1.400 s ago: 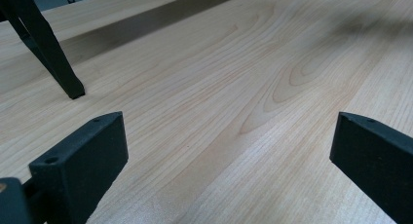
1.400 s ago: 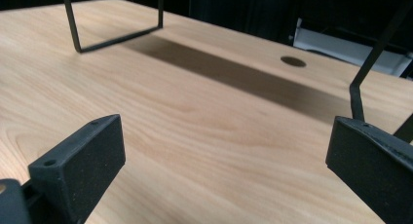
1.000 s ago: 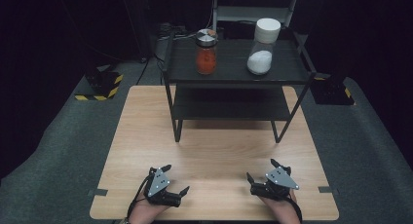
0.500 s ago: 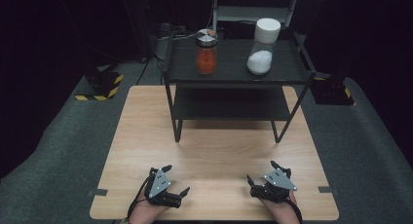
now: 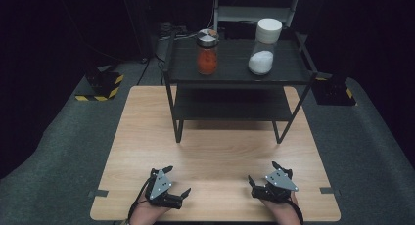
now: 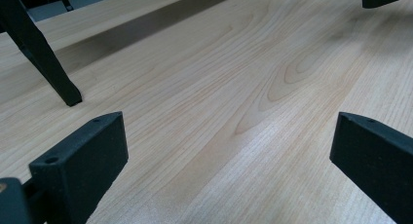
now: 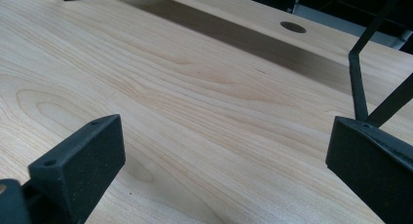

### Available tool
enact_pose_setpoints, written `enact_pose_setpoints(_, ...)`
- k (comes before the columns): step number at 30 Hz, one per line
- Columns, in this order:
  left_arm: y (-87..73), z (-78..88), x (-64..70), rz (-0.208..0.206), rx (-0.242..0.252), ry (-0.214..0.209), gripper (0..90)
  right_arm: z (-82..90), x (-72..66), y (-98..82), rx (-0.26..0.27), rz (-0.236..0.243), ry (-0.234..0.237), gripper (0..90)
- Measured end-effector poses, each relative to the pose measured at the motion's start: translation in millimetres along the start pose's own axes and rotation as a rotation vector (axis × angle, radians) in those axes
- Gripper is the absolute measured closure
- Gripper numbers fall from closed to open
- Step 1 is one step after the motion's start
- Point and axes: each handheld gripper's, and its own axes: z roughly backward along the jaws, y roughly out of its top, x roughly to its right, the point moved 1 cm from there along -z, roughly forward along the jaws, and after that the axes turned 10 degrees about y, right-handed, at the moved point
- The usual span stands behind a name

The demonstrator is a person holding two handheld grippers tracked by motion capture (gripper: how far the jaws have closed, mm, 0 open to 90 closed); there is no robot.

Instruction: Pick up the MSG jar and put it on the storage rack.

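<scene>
Two jars stand on the top of a black two-level shelf [image 5: 293,78] at the far side of the wooden table [image 5: 220,151]. One glass jar [image 5: 207,53] holds orange-red contents under a metal lid. The other jar [image 5: 264,49] has a white cap and white powder in its lower part. My left gripper [image 5: 176,181] rests near the table's front edge at the left, open and empty. At the front right my right gripper [image 5: 264,173] is open too, nothing between its jaws. In the left gripper view [image 6: 229,151] and the right gripper view [image 7: 224,151] the jaws stand wide apart over bare wood.
The shelf's legs [image 6: 44,63] and wire foot [image 7: 360,87] stand on the table ahead of the grippers. A yellow-and-black striped block [image 5: 100,85] lies on the grey floor at the left, a dark box [image 5: 335,93] at the right. A round hole [image 7: 293,27] marks the tabletop.
Both grippers have stayed at the table's front edge; the right one has shifted very slightly. The jars have not moved.
</scene>
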Motion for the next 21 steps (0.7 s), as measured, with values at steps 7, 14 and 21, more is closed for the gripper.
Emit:
enact_pose_setpoints(7,1.1,-0.1,1.4,-0.009,-0.005,0.003,0.7,-0.1,0.8,0.1,0.000,-0.004,0.001,0.2)
enact_pose_setpoints(14,1.1,0.1,1.5,-0.007,-0.007,0.004,0.7,-0.3,0.9,0.7,-0.003,-0.007,0.002,0.2)
enact_pose_setpoints(21,1.3,0.0,1.3,-0.006,-0.008,0.004,0.7,-1.2,-0.9,2.1,-0.013,-0.001,-0.005,0.2)
